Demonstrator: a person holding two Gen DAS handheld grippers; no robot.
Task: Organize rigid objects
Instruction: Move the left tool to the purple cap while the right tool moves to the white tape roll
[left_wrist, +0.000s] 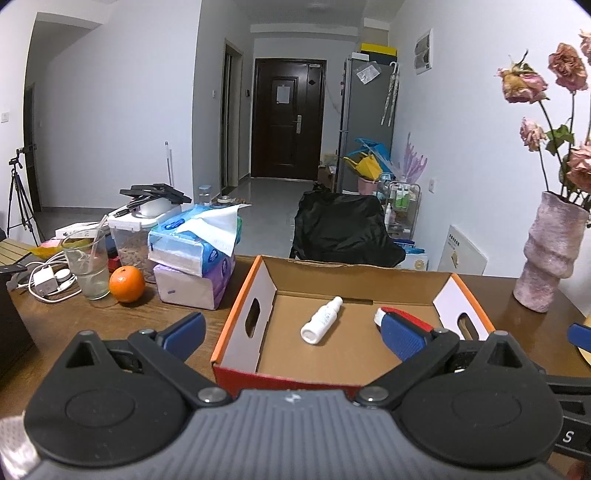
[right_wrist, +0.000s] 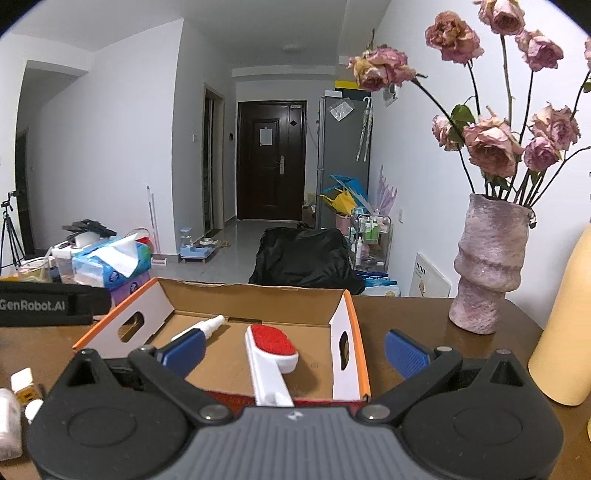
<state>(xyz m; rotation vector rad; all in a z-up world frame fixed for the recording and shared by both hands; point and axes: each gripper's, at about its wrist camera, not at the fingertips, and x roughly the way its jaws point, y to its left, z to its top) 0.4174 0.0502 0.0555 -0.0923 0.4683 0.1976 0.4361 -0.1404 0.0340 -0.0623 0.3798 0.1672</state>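
Nearest the cameras, both tools are spread wide with nothing between their blue pads. The left gripper (left_wrist: 293, 326) hangs at the near edge of the box (left_wrist: 242, 317), its right pad overlapping the red end of the brush in that view. The right gripper (right_wrist: 295, 349) sits just to the right, over the near rim, with the brush (right_wrist: 271, 360) lying between its fingers but not touched by them.

Low at the near left of the right view stand a few small items (right_wrist: 22, 384), a small white and yellow container and a pale, blurred one; what they are I cannot tell. They look like the next things to collect. To do that well, I would lift the tool clear of the box rim first, come down over one item at a time, close squarely across its body, and set it on the bare cardboard floor away from what already lies there.

Inside the box, the brush is white with a red bristle pad, its handle resting on the near rim. Farther in and to the left lies a small white spray bottle (left_wrist: 320, 320) on its side, nozzle pointing to the far wall. Both look hard and light, easy to pinch.

Beyond, on the right of the table (left_wrist: 207, 317), stands a pink vase (right_wrist: 487, 266) of dried roses, worth avoiding.
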